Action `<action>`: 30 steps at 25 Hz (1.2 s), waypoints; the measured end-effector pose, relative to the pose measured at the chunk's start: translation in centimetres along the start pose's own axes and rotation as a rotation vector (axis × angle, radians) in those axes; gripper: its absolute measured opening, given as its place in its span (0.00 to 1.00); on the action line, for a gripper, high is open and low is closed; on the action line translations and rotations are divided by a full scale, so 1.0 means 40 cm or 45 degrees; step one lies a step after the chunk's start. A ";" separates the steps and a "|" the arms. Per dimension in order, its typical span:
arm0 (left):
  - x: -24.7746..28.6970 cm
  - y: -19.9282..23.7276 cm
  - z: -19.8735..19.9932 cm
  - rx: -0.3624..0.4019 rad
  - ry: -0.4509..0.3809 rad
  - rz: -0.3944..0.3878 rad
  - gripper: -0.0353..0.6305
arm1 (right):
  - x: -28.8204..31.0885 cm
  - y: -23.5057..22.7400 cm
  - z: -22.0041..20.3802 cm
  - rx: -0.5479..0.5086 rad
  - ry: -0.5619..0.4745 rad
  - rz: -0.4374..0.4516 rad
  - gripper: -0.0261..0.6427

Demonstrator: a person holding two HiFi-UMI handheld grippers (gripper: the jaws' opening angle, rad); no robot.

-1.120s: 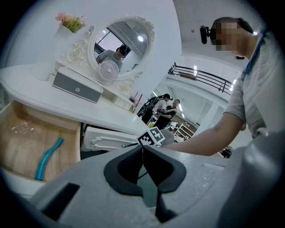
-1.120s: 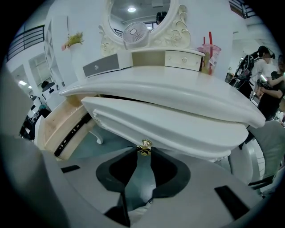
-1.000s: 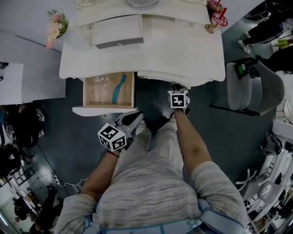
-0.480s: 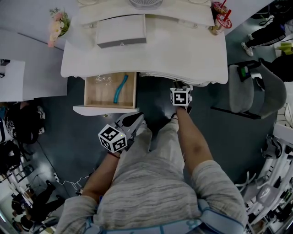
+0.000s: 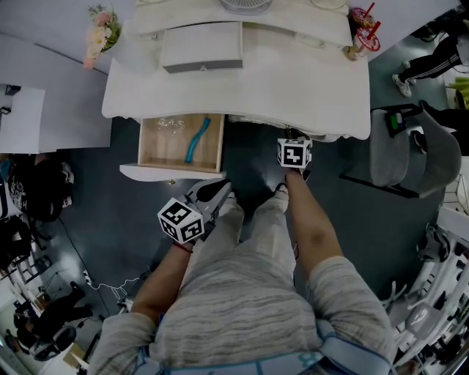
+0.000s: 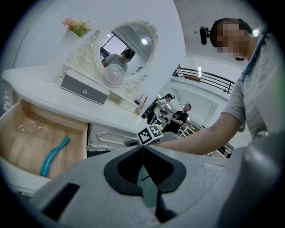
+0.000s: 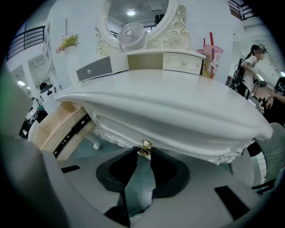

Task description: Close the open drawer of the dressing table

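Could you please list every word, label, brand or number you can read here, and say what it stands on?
No text can be read in any view.
Marker cubes: black-and-white square patterns only, no letters or digits.
Drink cup: any print is too blurred to read.

fan (image 5: 245,5) cut by top edge, clutter (image 5: 170,124) in drawer (image 5: 157,150) — unidentifiable

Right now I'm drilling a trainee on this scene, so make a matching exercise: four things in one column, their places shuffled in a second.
1 teal curved item
2 gold knob
3 pink cups
4 flowers

A dressing table, back left corner
B in the open drawer
C between the right gripper jaws
D dressing table, back right corner

Pairs: 1-B; 2-C; 3-D; 4-A
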State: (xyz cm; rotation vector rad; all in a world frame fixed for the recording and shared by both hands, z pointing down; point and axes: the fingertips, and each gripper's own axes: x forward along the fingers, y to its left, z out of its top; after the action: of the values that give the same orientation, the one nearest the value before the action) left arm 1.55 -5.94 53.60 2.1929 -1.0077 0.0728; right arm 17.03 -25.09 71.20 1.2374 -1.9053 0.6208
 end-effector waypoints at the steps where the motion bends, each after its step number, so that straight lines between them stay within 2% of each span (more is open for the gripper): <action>1: 0.000 0.001 0.000 -0.001 -0.002 0.001 0.08 | -0.001 0.000 0.000 -0.001 0.001 -0.004 0.17; 15: -0.017 -0.003 0.007 0.013 -0.020 0.005 0.08 | -0.009 0.000 0.007 -0.013 0.013 -0.013 0.18; 20: -0.028 -0.005 0.020 0.023 -0.040 0.004 0.08 | -0.042 0.005 0.015 -0.017 0.005 -0.016 0.12; 30: -0.063 -0.024 0.044 0.048 -0.089 -0.010 0.08 | -0.166 0.109 0.076 -0.053 -0.140 0.070 0.06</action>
State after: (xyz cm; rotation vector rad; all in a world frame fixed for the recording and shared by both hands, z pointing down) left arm 0.05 -5.00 50.89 2.2469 -1.0442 0.0120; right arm 13.59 -21.94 64.08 1.2187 -2.0387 0.5489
